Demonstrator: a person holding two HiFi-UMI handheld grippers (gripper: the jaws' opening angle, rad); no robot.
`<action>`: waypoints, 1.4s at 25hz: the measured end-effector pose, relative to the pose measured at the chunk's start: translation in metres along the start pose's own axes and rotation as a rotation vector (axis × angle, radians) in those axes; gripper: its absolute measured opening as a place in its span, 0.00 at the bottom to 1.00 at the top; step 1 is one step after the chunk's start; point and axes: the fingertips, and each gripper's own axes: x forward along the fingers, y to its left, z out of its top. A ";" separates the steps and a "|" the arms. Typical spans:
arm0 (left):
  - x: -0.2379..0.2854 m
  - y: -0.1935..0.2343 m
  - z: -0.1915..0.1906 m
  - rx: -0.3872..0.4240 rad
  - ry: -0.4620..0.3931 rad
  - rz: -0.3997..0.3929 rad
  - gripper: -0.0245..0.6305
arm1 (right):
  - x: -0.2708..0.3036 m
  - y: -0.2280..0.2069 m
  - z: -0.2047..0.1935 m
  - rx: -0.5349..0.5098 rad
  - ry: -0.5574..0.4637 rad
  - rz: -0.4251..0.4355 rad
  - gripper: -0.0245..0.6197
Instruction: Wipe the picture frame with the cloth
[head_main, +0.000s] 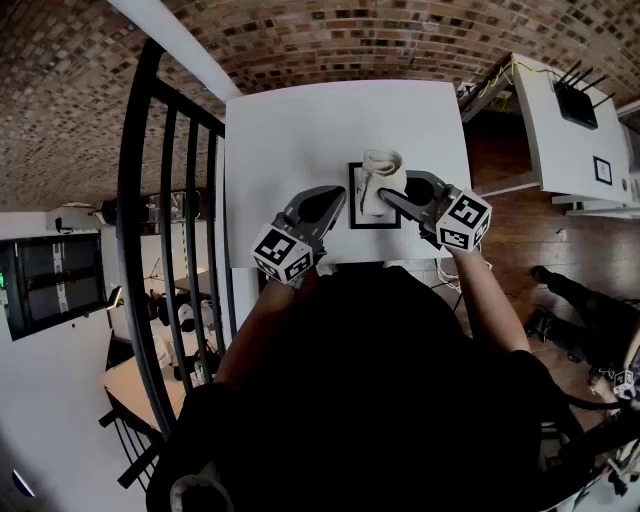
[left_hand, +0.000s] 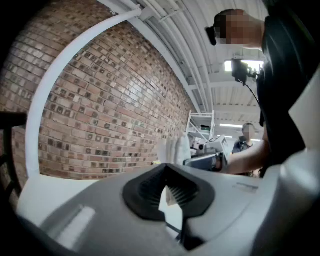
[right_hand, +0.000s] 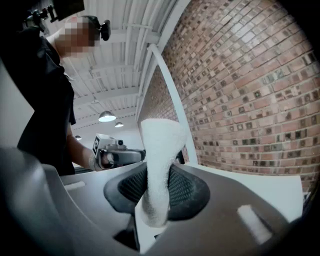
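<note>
Picture frame (head_main: 363, 214), thin and black-edged, lay flat on the near half of the table, close to its front edge and about midway across.

Around it, a brick wall (head_main: 300, 40) curved across the far side of the room, crossed by a slanting white beam (head_main: 190, 45). Dark wooden floor (head_main: 510, 205) showed to the right of the table. A black railing (head_main: 170, 200) with upright bars ran along the table's left side. The table (head_main: 300, 130) was plain white and bare apart from the frame and what touched it. To the right stood a white cabinet (head_main: 565, 130) with a black antenna box on top.

The left gripper (head_main: 337, 198) reached in from the left with its tips at the frame's left edge. Its ribbed pads (left_hand: 182, 192) were drawn almost together, leaving only a thin sliver of pale surface between them. Whether they pinched the frame's edge could not be made out.

The right gripper (head_main: 388, 196) came in from the right over the frame, jaws clamped on the cloth (head_main: 381, 176). This white, nubbly cloth stood up in a bunched fold between the pads and rested on the frame's upper right part, hanging over its far edge.
</note>
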 end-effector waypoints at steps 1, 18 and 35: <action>0.001 0.001 -0.001 0.000 0.004 0.004 0.04 | 0.002 -0.008 -0.009 0.008 0.029 -0.013 0.19; 0.001 0.031 -0.033 -0.050 0.074 0.082 0.04 | 0.079 -0.125 -0.168 -0.039 0.637 -0.106 0.19; -0.026 0.025 -0.041 -0.079 0.090 0.131 0.04 | 0.101 -0.100 -0.230 -0.054 0.925 -0.084 0.19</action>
